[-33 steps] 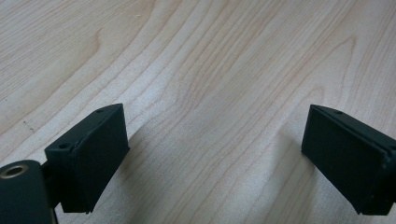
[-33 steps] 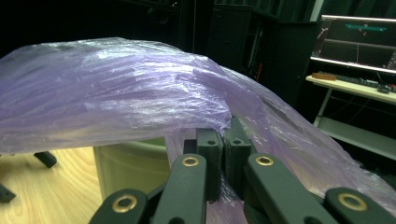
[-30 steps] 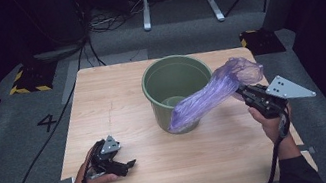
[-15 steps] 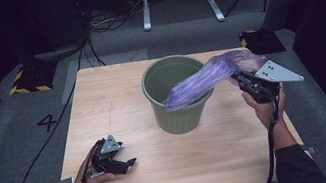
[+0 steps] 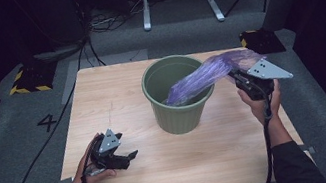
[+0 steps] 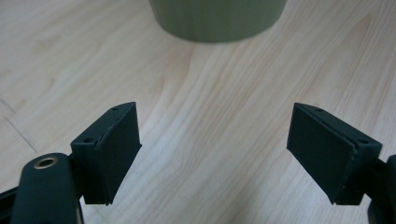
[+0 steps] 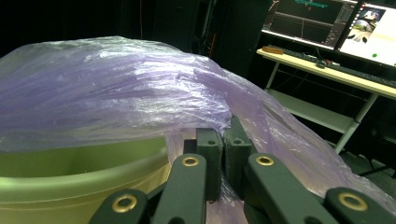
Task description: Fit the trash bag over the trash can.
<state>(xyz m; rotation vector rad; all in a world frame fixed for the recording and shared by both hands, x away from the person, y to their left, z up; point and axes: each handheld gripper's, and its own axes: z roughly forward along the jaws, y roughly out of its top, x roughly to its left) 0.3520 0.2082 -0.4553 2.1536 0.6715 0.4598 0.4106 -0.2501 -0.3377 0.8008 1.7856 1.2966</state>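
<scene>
- Your right gripper [image 7: 223, 154] is clamped on the purple bag [image 5: 209, 75]; your left gripper [image 6: 229, 154], empty, just narrowed slightly.
- The bag has swung up over the green bin [image 5: 179, 111], its tail inside: lining is under way.

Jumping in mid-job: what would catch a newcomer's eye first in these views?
The purple plastic bag, stretched from the shut fingers of the right gripper down into the mouth of the green bucket at the middle of the wooden table. Next, the left gripper near the table's front left, its fingers open with bare wood between them.
</scene>
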